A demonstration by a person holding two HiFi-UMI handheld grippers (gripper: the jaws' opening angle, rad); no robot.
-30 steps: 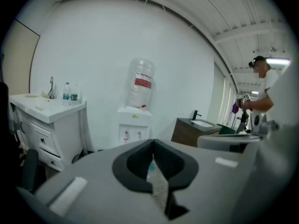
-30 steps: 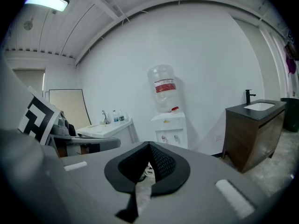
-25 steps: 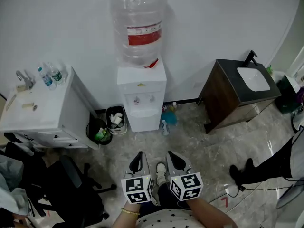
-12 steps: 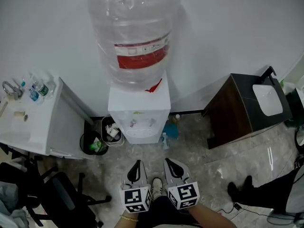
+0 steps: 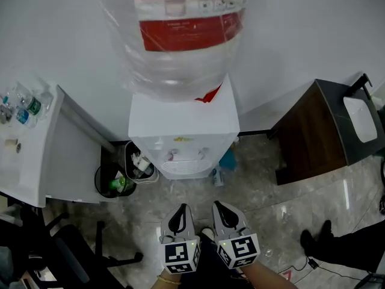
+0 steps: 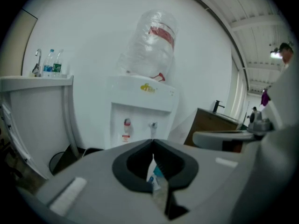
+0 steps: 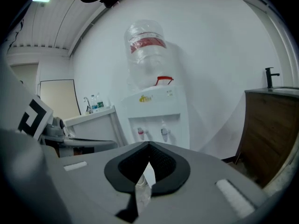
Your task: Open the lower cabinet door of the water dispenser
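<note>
Both of your grippers are closed tip to tip and carry nothing. The left gripper [image 5: 180, 208] and right gripper [image 5: 217, 205] sit side by side low in the head view, well apart from the water dispenser [image 5: 183, 125] at their 12 o'clock.

The lower cabinet door itself shows in no view. From above, the dispenser's top and the big bottle [image 5: 183, 35] overhang it. In each gripper view your own gripper body covers everything under the taps [image 6: 139, 123]. I judge the door to lie directly beneath that tap recess, so this is an approach step.

- Get low and tilt your head so the door front and its edge or handle come into sight before you commit.
- Pick one gripper for the pull and spread its jaws before it reaches the door. Shut as they are, they can only push.
- Mind the clutter: a black bin [image 5: 111, 182] and a small white bin [image 5: 142, 163] stand at 10 o'clock, just beside the dispenser's foot. A small bottle on the floor [image 5: 218, 177] stands at 12 to 1 o'clock and could block the door's swing.
- Pull gently, since the dispenser looks top-heavy.
</note>
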